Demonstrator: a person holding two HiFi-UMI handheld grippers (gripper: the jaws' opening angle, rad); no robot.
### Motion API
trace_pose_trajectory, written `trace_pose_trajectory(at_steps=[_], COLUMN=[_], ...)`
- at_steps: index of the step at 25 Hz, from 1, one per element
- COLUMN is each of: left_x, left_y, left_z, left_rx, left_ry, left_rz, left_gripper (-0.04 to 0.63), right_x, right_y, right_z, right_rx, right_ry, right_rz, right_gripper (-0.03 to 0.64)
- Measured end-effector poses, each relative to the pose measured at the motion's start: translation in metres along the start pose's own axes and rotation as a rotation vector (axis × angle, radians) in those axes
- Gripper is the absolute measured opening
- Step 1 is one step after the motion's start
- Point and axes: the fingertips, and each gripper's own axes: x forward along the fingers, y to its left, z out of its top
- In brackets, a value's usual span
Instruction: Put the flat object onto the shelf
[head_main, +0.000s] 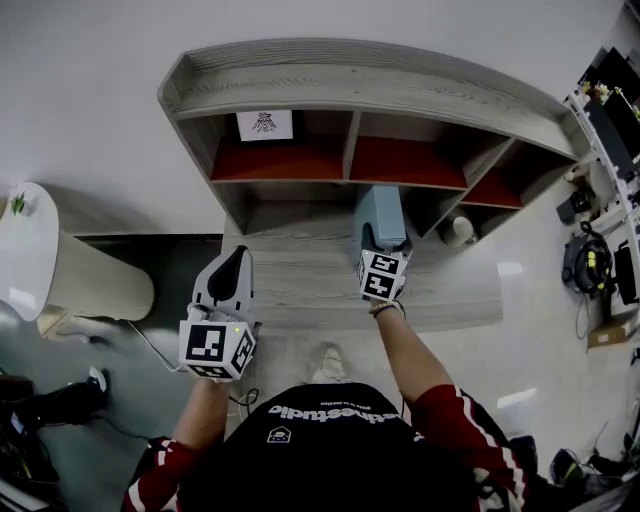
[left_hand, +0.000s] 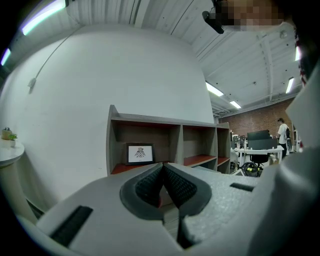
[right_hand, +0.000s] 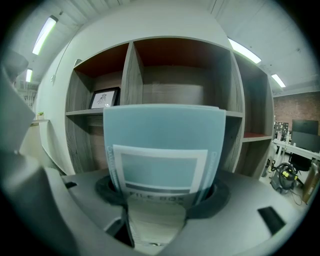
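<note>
A: What's closest in?
B: The person's arms in red sleeves (head_main: 455, 415), a gripper in each hand. The left gripper (left_hand: 163, 170) sits short of the shelf, with its pads pressed together and nothing between them.

A: And the right gripper (right_hand: 161, 192)?
B: It's further forward. Its jaws are set wide and clamped on the sides of a pale blue file box (right_hand: 165, 135). The box stands on its narrow edge, with the labelled spine facing back at the gripper.

A: Where is the box against the shelf (head_main: 300, 80)?
B: Its far end is at the mouth of a lower compartment, about the middle of the row. I cannot tell whether it rests on the board there.

A: Anything on the shelf itself?
B: A framed picture (head_main: 265, 124) stands upright on the red board of the upper left compartment, well apart from the box.

A: Off to the side?
B: A round white surface (head_main: 30, 270) stands by the wall on the left, with a small plant (head_main: 17, 203) on it.
</note>
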Motion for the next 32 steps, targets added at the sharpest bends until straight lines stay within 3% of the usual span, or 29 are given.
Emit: trace_pose_trajectory(at_steps=[14,32], left_x=[-0.019,-0.087], left_y=[-0.002,-0.008], left_z=[-0.006,0.001], left_rx=[-0.003,-0.012], left_ry=[0.007,-0.04], left_rz=[-0.002,-0.025], left_gripper=[0.006,0.006], right_x=[-0.008,-0.087], right_y=[0.007,0.002], right_z=[-0.009,-0.011], right_rx=[-0.028,-0.01], right_ry=[0.024,-0.001], right_rz=[0.066,0.015], right_gripper=[0.353,0.346])
